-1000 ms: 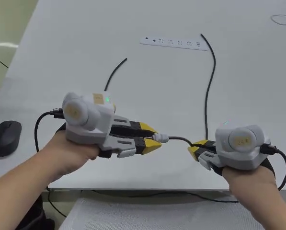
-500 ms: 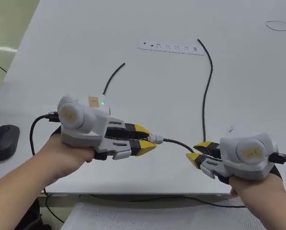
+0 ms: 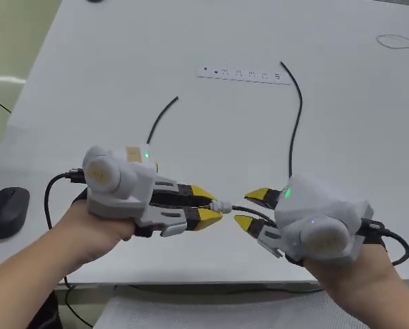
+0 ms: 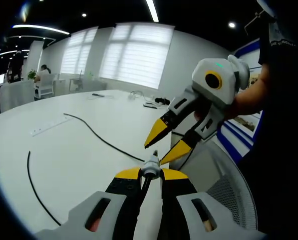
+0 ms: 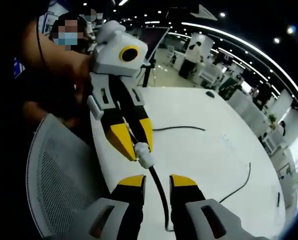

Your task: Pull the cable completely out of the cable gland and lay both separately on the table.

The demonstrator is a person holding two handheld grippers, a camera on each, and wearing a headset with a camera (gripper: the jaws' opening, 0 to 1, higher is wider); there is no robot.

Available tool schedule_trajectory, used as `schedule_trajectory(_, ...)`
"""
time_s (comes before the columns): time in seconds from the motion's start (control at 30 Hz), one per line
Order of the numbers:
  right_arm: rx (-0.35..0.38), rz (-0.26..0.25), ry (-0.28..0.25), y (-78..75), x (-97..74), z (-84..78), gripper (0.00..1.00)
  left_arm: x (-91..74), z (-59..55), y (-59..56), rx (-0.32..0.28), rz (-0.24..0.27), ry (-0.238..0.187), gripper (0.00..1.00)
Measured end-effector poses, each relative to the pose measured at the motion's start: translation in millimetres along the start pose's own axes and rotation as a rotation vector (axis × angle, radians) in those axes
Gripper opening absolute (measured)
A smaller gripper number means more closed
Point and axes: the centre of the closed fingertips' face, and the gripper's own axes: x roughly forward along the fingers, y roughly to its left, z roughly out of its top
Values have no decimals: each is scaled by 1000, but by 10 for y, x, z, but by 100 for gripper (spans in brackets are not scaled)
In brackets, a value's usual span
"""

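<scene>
Left gripper (image 3: 211,205): jaws narrow, clamped on the gland (image 3: 222,205), which sticks out just past the yellow tips. In the left gripper view the gland (image 4: 151,165) sits pinched between the two tips. Cable (image 5: 157,187), black, leaves the gland's front end and runs straight into the gap of the right gripper (image 3: 242,208). Right gripper: jaws wide, one tip either side of the cable, and the right gripper view shows clear space between each jaw and the cable, so no grip. The cable is not yet out of the gland. The two grippers point at each other, tips near but apart. Both are held in the air over the near edge of the table (image 3: 122,68), so neither gland nor this stretch of cable lies on it. On the table: a white power strip (image 3: 242,73) at the far side and a long black lead (image 3: 296,123) running from beside it down towards the right gripper; cannot tell whether it is the same cable. A short black wire (image 3: 162,118) lies left of centre, and a dark mouse (image 3: 7,211) lies at the left edge.
</scene>
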Motion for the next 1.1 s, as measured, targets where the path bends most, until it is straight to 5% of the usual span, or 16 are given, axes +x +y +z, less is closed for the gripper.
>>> schedule_trajectory(0.43, -7, -14, 0, -21, 28, -19, 2, 26, 9, 11, -2, 14, -6, 15)
schedule_trajectory(1.1, 186, -21, -1, -121, 68, -257, 0, 33, -11, 38, 17, 14, 10, 14)
